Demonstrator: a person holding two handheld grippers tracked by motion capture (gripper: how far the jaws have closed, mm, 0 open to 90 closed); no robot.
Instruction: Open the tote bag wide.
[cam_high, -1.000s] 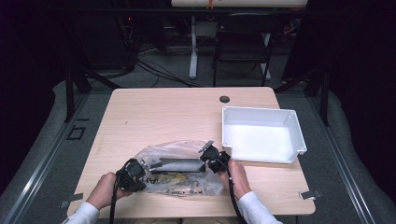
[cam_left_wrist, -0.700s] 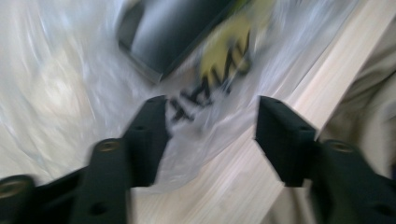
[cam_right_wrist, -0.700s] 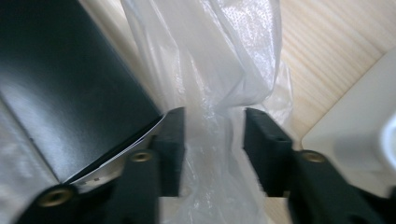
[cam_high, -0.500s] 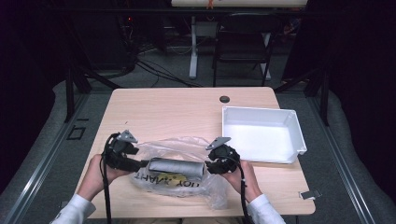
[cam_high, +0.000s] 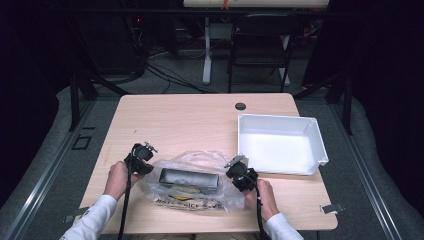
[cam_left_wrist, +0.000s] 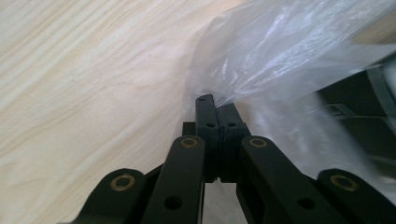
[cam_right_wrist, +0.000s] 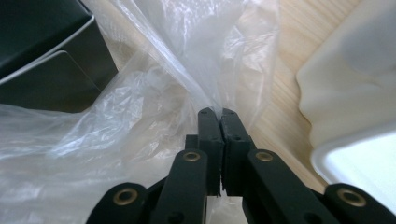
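Your left gripper (cam_left_wrist: 215, 109) and right gripper (cam_right_wrist: 217, 116) have just closed, each pinching an opposite edge of the plastic bag (cam_high: 192, 177) on the tabletop (cam_high: 180, 120). Keep both clamped and pull apart evenly, so the film doesn't slip or tear around the black box (cam_high: 189, 179) inside.

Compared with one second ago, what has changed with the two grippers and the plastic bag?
Both grippers let go and re-gripped: their jaws have just closed again, the left gripper and the right gripper each pinching the plastic bag at opposite edges. The hands moved apart, stretching the bag wider. The black box stays inside it; the white tray and table are unchanged.
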